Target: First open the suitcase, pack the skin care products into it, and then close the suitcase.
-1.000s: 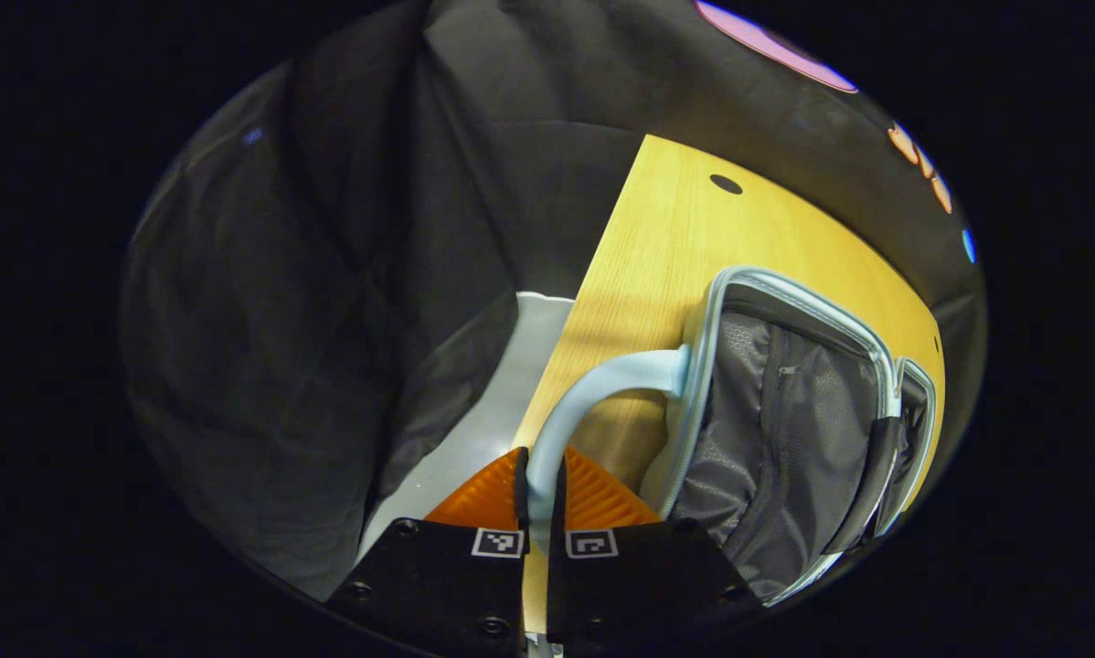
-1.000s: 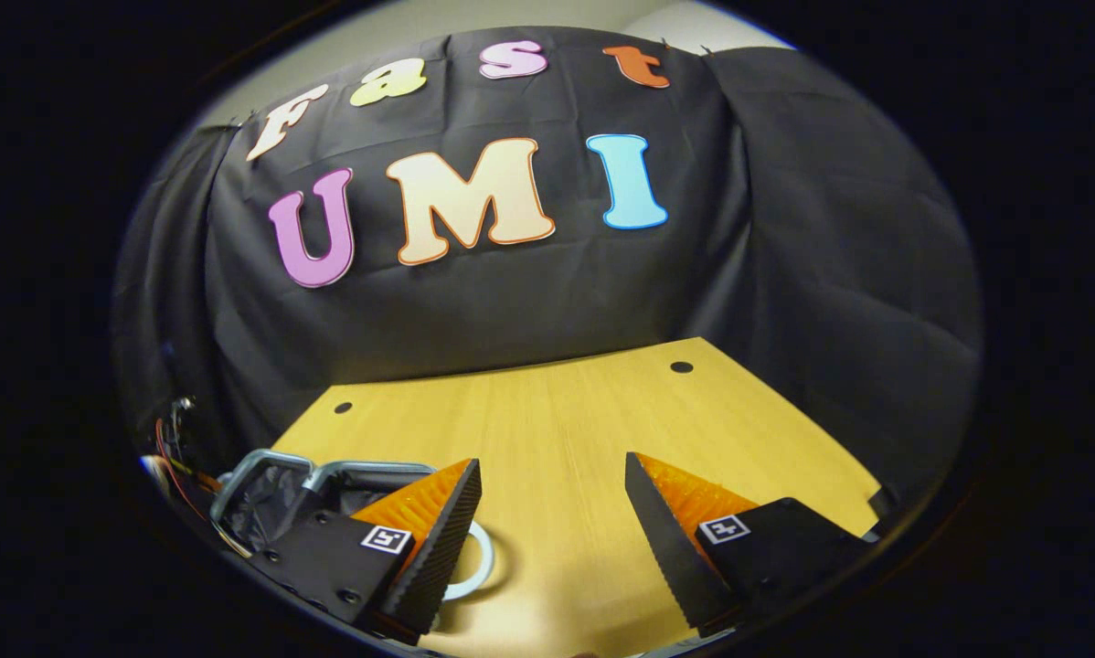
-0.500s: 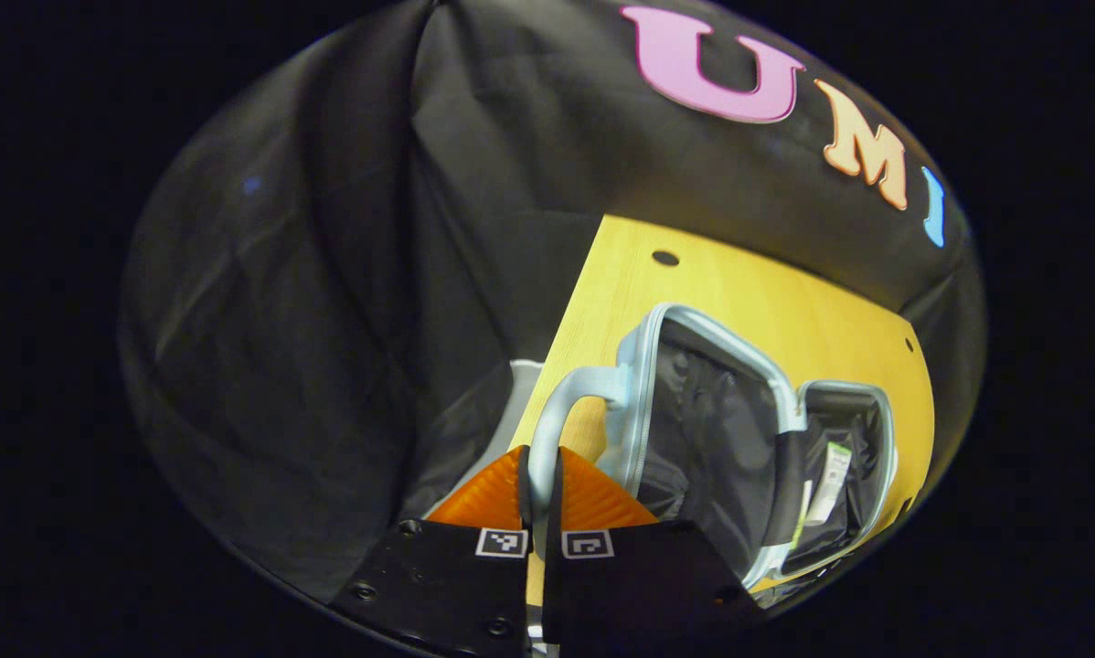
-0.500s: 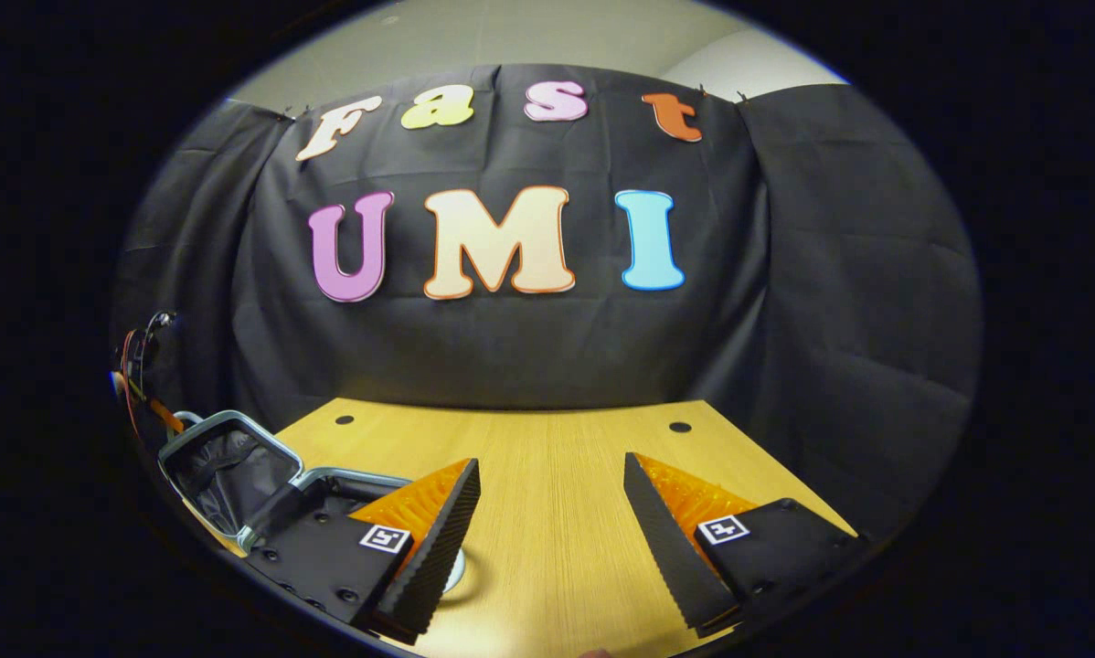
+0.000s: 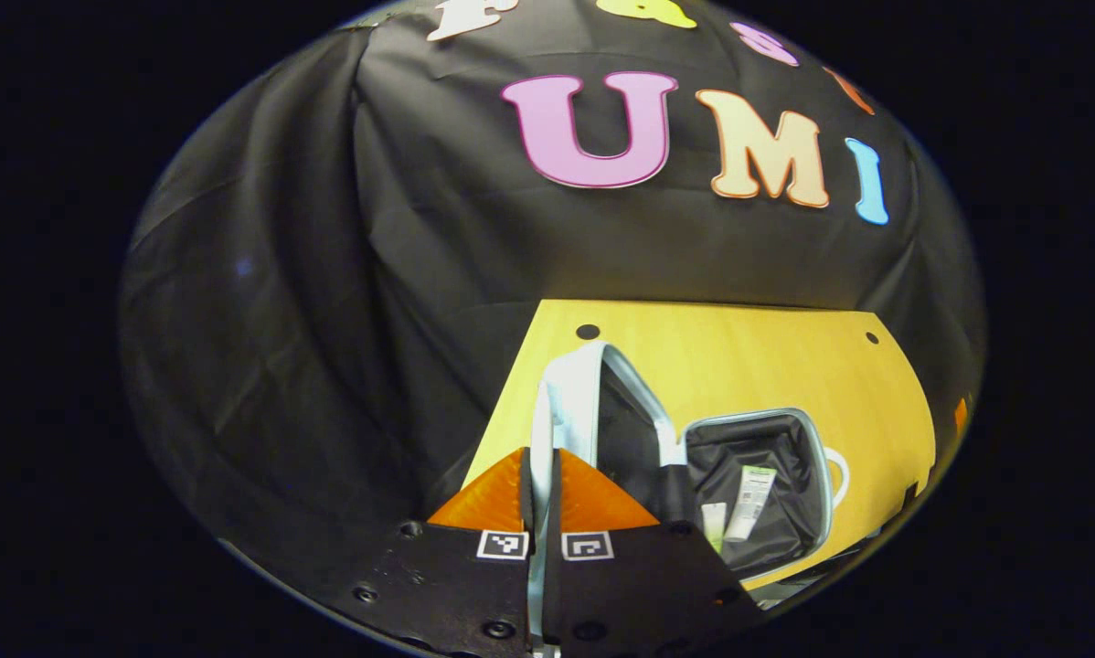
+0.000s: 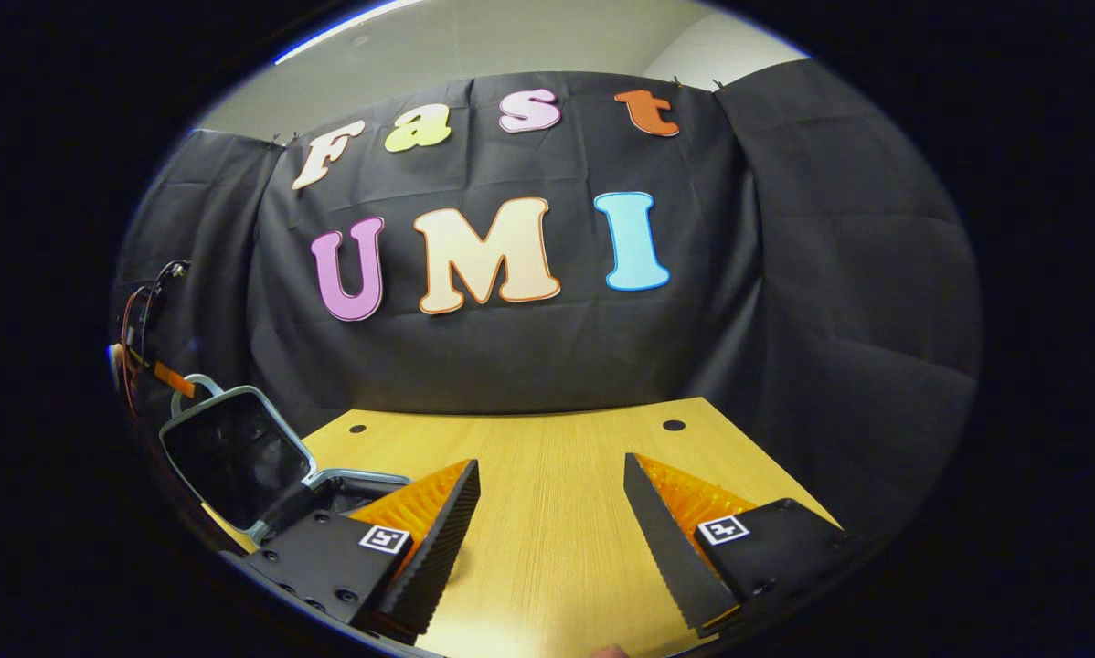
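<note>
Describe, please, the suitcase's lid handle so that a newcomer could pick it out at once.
Start at the wooden table before the black cloth wall, then find the small pale-edged suitcase lying open on it. Its lid stands tilted up, and the pale curved handle sits on the lid's outer face. It is the part pinched between the left gripper fingers, unlike the base's free loop.
</note>
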Demonstrator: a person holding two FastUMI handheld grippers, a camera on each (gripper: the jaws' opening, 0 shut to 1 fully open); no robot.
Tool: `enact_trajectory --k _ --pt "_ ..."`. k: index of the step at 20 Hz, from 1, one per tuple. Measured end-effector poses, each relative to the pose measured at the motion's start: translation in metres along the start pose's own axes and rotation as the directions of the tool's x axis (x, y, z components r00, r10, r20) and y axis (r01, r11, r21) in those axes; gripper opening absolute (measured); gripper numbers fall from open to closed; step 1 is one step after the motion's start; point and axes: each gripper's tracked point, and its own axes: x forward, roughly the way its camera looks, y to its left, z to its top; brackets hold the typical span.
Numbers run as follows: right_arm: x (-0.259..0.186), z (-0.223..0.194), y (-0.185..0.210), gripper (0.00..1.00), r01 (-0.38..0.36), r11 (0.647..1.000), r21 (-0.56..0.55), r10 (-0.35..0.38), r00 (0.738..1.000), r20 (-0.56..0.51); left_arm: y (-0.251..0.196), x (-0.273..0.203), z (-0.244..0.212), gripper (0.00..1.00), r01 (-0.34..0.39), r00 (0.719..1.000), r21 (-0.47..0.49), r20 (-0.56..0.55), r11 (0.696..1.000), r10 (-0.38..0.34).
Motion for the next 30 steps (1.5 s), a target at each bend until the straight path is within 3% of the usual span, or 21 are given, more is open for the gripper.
enact_trajectory --k 11,17,23,29,30 --pt "-0.015 0.013 -0.053 0.98 -0.107 0.991 0.086 0.104 0.994 0.031 -0.161 -0.04 0.029 0.0 0.175 0.981 0.037 0.074 0.984 -0.177" --pt "-0.022 0.027 -0.09 0.98 -0.092 0.993 0.067 0.09 0.995 0.042 -0.242 -0.03 0.023 0.0 0.29 0.948 0.006 0.135 0.957 -0.288" --pt "-0.029 0.034 -0.121 0.98 -0.045 0.997 0.07 0.042 0.998 0.04 -0.322 -0.015 -0.02 0.0 0.402 0.908 0.024 0.119 0.915 -0.402" --pt "-0.033 0.057 -0.131 0.98 -0.064 0.998 0.029 0.062 0.996 0.063 -0.37 -0.005 -0.063 0.03 0.44 0.89 0.08 0.099 0.895 -0.446" --pt "-0.032 0.062 -0.132 0.98 -0.069 0.997 0.028 0.067 0.995 0.071 -0.373 -0.005 -0.066 0.08 0.431 0.892 0.086 0.11 0.898 -0.438"
